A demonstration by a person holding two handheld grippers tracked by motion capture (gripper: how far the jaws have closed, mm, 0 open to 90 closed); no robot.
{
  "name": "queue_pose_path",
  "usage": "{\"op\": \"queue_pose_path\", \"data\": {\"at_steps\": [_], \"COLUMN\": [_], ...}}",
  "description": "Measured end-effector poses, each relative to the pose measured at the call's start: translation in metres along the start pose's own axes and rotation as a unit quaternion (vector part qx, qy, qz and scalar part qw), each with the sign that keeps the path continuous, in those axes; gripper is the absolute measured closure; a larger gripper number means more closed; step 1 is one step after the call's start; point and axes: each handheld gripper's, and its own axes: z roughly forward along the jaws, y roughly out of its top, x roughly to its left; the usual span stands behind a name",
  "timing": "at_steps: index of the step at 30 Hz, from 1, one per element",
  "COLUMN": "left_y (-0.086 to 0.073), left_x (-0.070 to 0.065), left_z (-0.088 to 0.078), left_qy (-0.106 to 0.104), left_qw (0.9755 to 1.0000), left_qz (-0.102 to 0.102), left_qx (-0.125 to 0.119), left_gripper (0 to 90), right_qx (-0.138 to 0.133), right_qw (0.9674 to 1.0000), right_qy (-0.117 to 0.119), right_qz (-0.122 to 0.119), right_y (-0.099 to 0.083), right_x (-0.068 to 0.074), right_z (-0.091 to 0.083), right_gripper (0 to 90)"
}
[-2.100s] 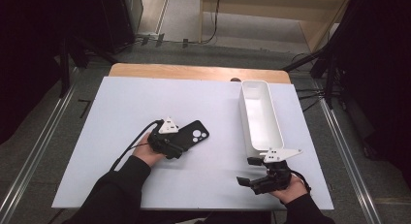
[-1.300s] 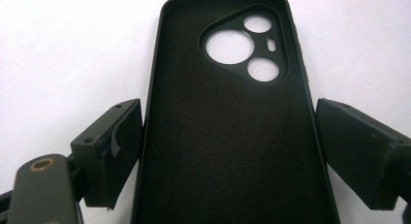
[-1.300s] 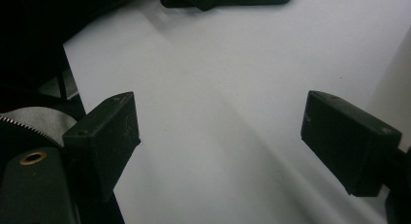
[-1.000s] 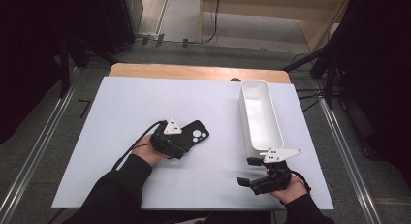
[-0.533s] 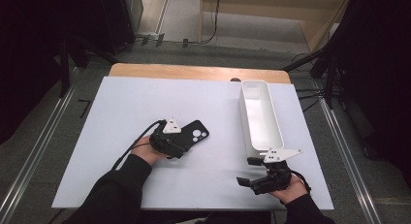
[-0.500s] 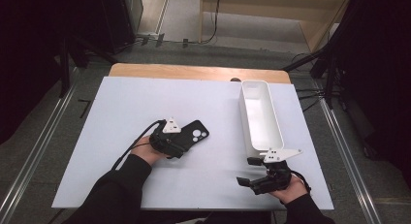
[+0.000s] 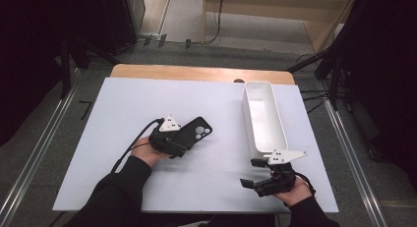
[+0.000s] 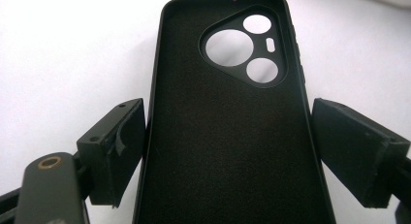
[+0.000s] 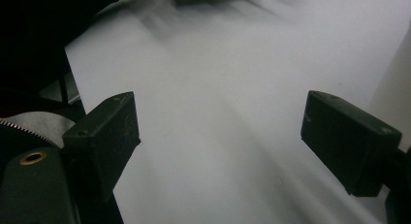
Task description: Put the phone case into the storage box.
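A black phone case (image 7: 195, 132) lies inside up on the white table (image 7: 137, 99), left of centre, camera cutout at its far end. My left gripper (image 7: 180, 141) reaches in from the case's near end. In the left gripper view both black pads (image 8: 123, 146) sit flush against the long sides of the case (image 8: 218, 127), so the left gripper (image 8: 228, 156) is shut on it. My right gripper (image 7: 251, 173) rests near the table's front right, jaws pointing left and spread wide. In the right gripper view, bare table shows between the jaws of the right gripper (image 9: 220, 136).
A long white bin (image 7: 247, 120) stands on the right half of the table, running front to back, its near end just behind my right gripper. A wooden strip (image 7: 196, 73) borders the table's far edge. Metal rails run along both sides.
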Motion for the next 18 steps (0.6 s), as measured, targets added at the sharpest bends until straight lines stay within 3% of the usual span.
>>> {"op": "queue_pose_path", "data": {"at_steps": [12,18], "left_y": [0.009,0.009], "left_x": [-0.01,-0.013], "left_z": [-0.019,-0.023], "left_qy": [0.002,0.014], "left_qw": [0.998,0.9968], "left_qz": [-0.021,-0.018], "left_qx": [-0.059,-0.076], "left_gripper": [14.4,14.3], "right_qx": [-0.007,-0.009], "right_qw": [1.0,1.0], "right_qy": [0.002,0.0], "right_qz": [0.0,-0.002], "right_y": [0.0,0.001], "right_x": [0.001,0.001], "right_z": [-0.001,-0.001], "right_gripper": [12.3,12.3]}}
